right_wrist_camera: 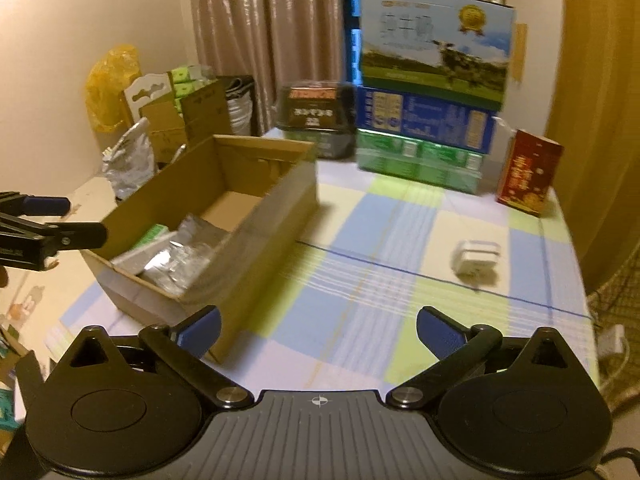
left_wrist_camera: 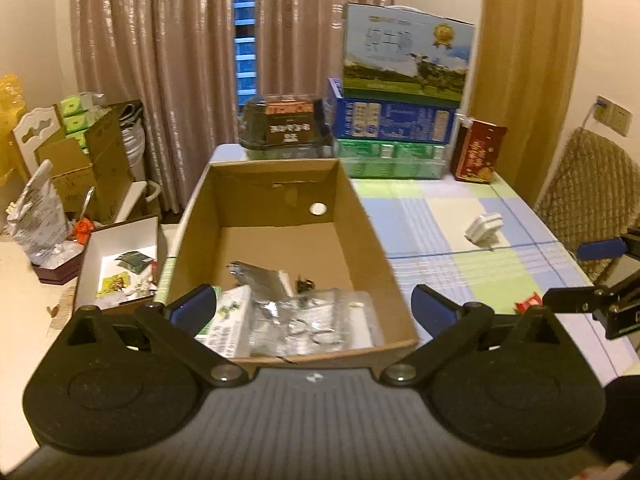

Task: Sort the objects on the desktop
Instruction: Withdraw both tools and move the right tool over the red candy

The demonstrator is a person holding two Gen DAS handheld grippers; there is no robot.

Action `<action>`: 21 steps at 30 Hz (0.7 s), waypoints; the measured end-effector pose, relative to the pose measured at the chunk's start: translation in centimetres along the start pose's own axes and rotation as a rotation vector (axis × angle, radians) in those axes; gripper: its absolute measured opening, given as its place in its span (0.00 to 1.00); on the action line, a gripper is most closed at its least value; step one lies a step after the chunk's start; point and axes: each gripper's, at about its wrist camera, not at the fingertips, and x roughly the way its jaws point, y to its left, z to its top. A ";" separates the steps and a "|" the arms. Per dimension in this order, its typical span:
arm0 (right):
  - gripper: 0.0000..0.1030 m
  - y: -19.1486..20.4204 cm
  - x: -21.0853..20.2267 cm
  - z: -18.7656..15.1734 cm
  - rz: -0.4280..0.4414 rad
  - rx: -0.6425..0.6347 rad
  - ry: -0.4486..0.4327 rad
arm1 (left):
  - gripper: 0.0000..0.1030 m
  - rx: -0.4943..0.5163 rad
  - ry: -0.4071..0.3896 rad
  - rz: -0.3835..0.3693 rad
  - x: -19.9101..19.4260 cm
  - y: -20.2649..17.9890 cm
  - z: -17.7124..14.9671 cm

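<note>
An open cardboard box (left_wrist_camera: 276, 184) stands on the checked tablecloth (left_wrist_camera: 440, 216). At its near end lie a silver foil packet (left_wrist_camera: 260, 276), a green-and-white carton (left_wrist_camera: 228, 320) and a clear plastic pack (left_wrist_camera: 320, 320). My left gripper (left_wrist_camera: 314, 306) hangs open over that near end with nothing between its blue pads. My right gripper (right_wrist_camera: 318, 330) is open and empty over the cloth, just right of the box (right_wrist_camera: 272, 232). A white plug adapter (right_wrist_camera: 476, 258) lies on the cloth ahead of it. A small red packet (left_wrist_camera: 528, 304) lies near the right gripper (left_wrist_camera: 576, 274).
Stacked milk cartons (left_wrist_camera: 400, 80), a black container (left_wrist_camera: 286, 124) and a red box (left_wrist_camera: 478, 152) line the table's far end. An open white box (left_wrist_camera: 120, 240) of small items sits left of the cardboard box. A cushioned chair (left_wrist_camera: 592, 192) stands at the table's right edge.
</note>
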 end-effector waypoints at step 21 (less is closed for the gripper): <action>0.98 -13.9 -5.3 -7.1 -0.182 0.145 0.044 | 0.99 0.191 0.070 -0.163 3.1 -11.4 1.1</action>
